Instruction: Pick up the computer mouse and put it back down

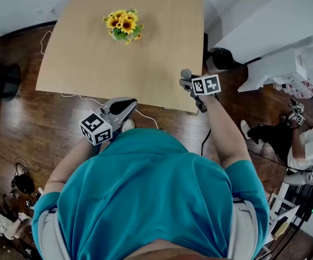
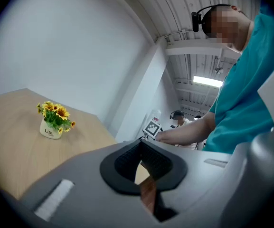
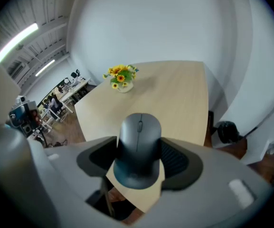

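The computer mouse (image 3: 137,148) is gripped between the pads of the right hand-held gripper (image 3: 139,156), clamped on both flanks. A dark grey, smooth, rounded body is shown, with a thin seam down the middle of the buttons and a small scroll wheel near its far end. It is held over the near right edge of the pale wooden desk (image 1: 91,53); whether it touches the top cannot be told. A small pot of sunflowers (image 1: 122,26) is seen far across the desk. The left hand-held gripper (image 2: 140,151) is kept off the near edge, its jaws closed on nothing.
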The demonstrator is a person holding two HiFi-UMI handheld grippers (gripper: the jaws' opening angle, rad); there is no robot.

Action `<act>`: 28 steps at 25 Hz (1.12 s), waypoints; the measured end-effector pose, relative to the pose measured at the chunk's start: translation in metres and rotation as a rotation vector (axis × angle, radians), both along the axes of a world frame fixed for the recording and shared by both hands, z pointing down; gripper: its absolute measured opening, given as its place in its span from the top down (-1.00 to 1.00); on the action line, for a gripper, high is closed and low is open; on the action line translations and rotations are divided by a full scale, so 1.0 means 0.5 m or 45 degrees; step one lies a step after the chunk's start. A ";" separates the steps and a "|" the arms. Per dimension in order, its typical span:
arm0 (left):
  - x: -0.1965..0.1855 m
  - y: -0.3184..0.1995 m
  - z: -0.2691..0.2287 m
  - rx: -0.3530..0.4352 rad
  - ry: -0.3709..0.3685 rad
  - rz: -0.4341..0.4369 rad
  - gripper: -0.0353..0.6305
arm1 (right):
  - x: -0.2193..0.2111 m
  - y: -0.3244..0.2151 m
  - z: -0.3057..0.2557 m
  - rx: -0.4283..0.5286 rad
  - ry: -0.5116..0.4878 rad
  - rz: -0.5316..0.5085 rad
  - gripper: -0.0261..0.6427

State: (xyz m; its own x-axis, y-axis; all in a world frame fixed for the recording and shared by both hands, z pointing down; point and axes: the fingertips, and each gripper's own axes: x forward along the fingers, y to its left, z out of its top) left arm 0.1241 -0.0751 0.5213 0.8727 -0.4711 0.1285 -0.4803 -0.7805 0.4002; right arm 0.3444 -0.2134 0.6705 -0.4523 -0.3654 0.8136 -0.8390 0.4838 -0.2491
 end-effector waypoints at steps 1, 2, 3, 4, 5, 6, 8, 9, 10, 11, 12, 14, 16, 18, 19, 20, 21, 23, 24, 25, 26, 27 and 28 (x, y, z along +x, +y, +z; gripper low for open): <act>-0.007 0.002 0.003 -0.006 -0.002 -0.006 0.88 | 0.001 -0.007 0.017 -0.017 0.018 0.004 0.07; -0.014 0.004 0.007 -0.011 -0.005 -0.010 0.88 | 0.004 -0.013 0.034 -0.036 0.035 0.011 0.07; -0.020 0.006 0.010 -0.015 -0.009 -0.013 0.88 | 0.008 -0.018 0.050 -0.055 0.052 0.020 0.07; -0.026 0.009 0.013 -0.020 -0.012 -0.018 0.88 | 0.012 -0.021 0.066 -0.075 0.070 0.027 0.07; -0.032 0.011 0.015 -0.027 -0.016 -0.025 0.88 | 0.017 -0.023 0.082 -0.094 0.088 0.032 0.07; -0.038 0.013 0.017 -0.037 -0.018 -0.034 0.88 | 0.021 -0.024 0.097 -0.112 0.104 0.037 0.07; -0.050 0.016 0.022 -0.055 -0.023 -0.050 0.88 | 0.028 -0.025 0.123 -0.141 0.134 0.046 0.07; -0.056 0.017 0.024 -0.061 -0.026 -0.056 0.88 | 0.032 -0.026 0.133 -0.154 0.147 0.052 0.07; -0.061 0.019 0.026 -0.066 -0.028 -0.061 0.88 | 0.035 -0.027 0.143 -0.165 0.159 0.057 0.07; -0.066 0.020 0.028 -0.069 -0.031 -0.065 0.88 | 0.037 -0.027 0.152 -0.175 0.173 0.061 0.07; -0.070 0.021 0.030 -0.071 -0.035 -0.068 0.88 | 0.040 -0.028 0.161 -0.183 0.188 0.062 0.07; -0.078 0.022 0.034 -0.075 -0.043 -0.071 0.88 | 0.045 -0.029 0.177 -0.198 0.209 0.070 0.06; -0.084 0.024 0.035 -0.082 -0.048 -0.077 0.88 | 0.047 -0.031 0.188 -0.208 0.209 0.087 0.06; -0.088 0.025 0.036 -0.090 -0.051 -0.085 0.88 | 0.051 -0.033 0.196 -0.210 0.213 0.100 0.06; -0.089 0.025 0.037 -0.092 -0.053 -0.086 0.88 | 0.053 -0.034 0.199 -0.210 0.216 0.106 0.06; -0.089 0.025 0.037 -0.092 -0.055 -0.086 0.88 | 0.056 -0.034 0.203 -0.209 0.217 0.113 0.05; -0.089 0.025 0.038 -0.091 -0.059 -0.083 0.88 | 0.058 -0.035 0.206 -0.208 0.218 0.121 0.05; -0.089 0.024 0.040 -0.088 -0.068 -0.073 0.88 | 0.060 -0.033 0.214 -0.206 0.225 0.129 0.05; -0.089 0.024 0.040 -0.091 -0.070 -0.072 0.88 | 0.061 -0.031 0.218 -0.204 0.230 0.129 0.04; -0.088 0.023 0.040 -0.096 -0.071 -0.072 0.88 | 0.062 -0.029 0.221 -0.200 0.233 0.130 0.04; -0.085 0.024 0.040 -0.098 -0.073 -0.069 0.88 | 0.063 -0.028 0.222 -0.193 0.231 0.132 0.04; -0.082 0.024 0.040 -0.099 -0.077 -0.063 0.88 | 0.064 -0.027 0.222 -0.183 0.222 0.135 0.04; -0.078 0.024 0.040 -0.100 -0.081 -0.059 0.88 | 0.064 -0.029 0.221 -0.169 0.207 0.137 0.04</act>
